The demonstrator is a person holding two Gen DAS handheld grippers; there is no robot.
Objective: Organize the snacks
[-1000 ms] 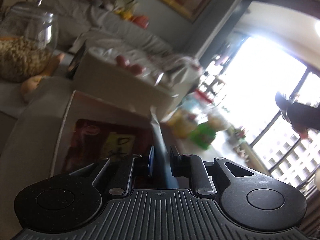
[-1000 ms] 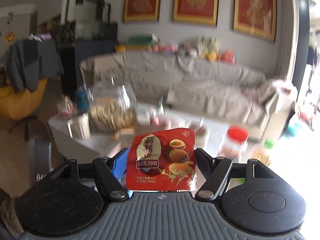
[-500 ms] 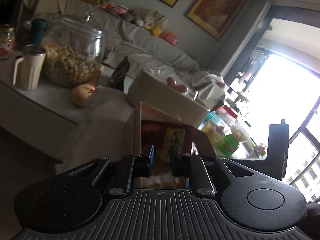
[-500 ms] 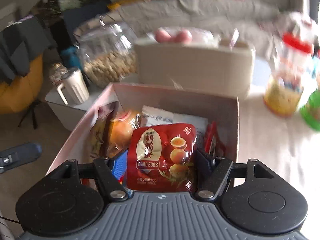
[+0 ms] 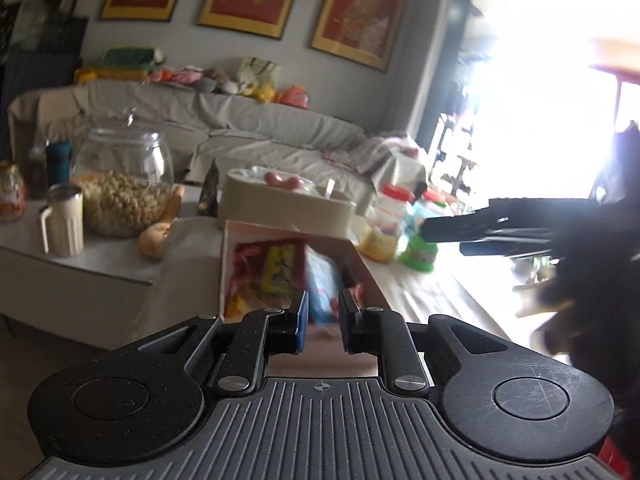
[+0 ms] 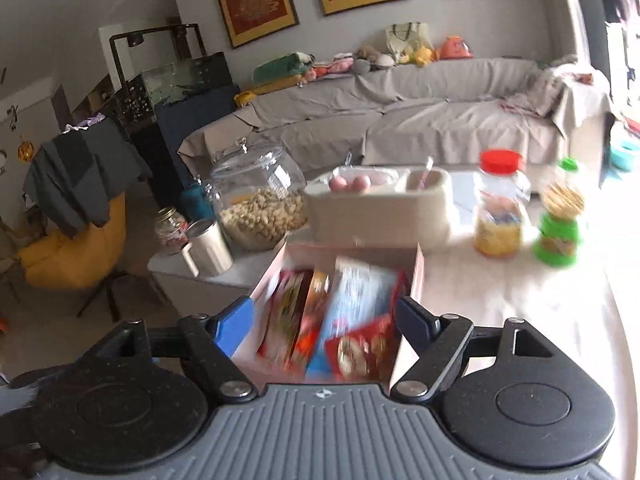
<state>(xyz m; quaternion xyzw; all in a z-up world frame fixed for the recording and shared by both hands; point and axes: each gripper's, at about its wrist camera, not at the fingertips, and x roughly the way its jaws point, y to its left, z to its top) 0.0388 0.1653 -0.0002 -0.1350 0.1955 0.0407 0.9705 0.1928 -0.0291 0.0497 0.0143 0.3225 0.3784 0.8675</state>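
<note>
Right gripper: jaws opening, pads clear of the red quail-egg packet lying in the pink box among other packets | Left gripper: jaws nearly closed, nothing held, over box's near end | Beyond box: cream tray, glass jar of nuts, red-lidded jar, table.
</note>
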